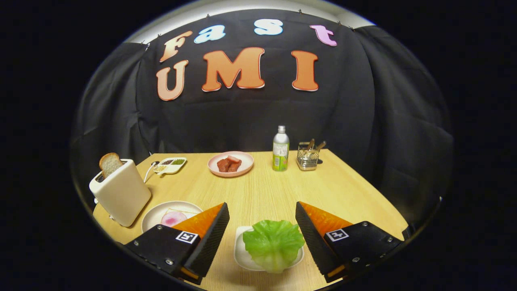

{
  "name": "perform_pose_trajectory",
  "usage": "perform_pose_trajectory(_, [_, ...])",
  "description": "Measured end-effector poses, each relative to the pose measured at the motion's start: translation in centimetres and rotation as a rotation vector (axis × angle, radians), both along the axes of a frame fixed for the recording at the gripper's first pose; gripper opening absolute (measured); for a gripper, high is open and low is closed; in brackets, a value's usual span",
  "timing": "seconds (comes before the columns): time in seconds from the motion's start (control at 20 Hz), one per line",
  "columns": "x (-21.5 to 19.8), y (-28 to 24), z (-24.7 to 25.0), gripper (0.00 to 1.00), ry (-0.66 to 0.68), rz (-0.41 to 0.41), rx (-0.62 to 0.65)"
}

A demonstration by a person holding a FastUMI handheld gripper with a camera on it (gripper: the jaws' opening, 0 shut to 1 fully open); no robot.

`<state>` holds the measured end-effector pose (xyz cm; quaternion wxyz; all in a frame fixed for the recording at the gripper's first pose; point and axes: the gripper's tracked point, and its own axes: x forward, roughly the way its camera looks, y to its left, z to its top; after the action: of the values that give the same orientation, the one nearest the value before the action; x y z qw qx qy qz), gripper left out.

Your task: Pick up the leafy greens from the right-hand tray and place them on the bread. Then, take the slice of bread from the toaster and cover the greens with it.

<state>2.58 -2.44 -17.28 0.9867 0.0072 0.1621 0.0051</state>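
Gripper view | gripper (262, 224) spread wide, holding nothing, hovering low over the table (274, 190) | greens (273, 243) between the fingers on a tray (242, 250), untouched | plate (155, 216) beyond the left finger, partly hidden, bread on it hard to make out | toaster (121, 192) farther left, slice (110, 163) sticking up

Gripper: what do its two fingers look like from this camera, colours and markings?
The gripper has two wedge-shaped fingers, orange on top with black ribbed inner pads. Each sits on a black block fixed with small silver screws and bearing a square black-and-white marker. A bit of orange shows at each block's lower edge. No cables are visible.
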Motion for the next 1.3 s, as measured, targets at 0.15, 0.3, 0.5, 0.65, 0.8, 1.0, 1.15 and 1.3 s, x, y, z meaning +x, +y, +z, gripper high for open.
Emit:
perform_pose_trajectory(0.15, [0.1,-1.4,-3.3,0.99,0.080,-0.023,-0.027])
perform_pose_trajectory(0.3, [0.3,-1.6,-5.8,0.99,0.146,-0.013,-0.052])
perform_pose_trajectory(0.5, [0.3,-1.4,-8.3,0.98,0.220,0.007,-0.080])
perform_pose_trajectory(0.65, [0.6,-1.3,-9.9,0.95,0.265,0.011,-0.084])
perform_pose_trajectory(0.8, [0.3,-1.3,-11.3,0.90,0.313,0.017,-0.094])
perform_pose_trajectory(1.0, [0.1,-1.2,-12.1,0.75,0.348,0.029,-0.093])
perform_pose_trajectory(1.15, [0.0,-0.8,-12.2,0.64,0.361,0.033,-0.070])
perform_pose_trajectory(1.3, [-0.1,-0.4,-12.4,0.52,0.382,0.038,-0.048])
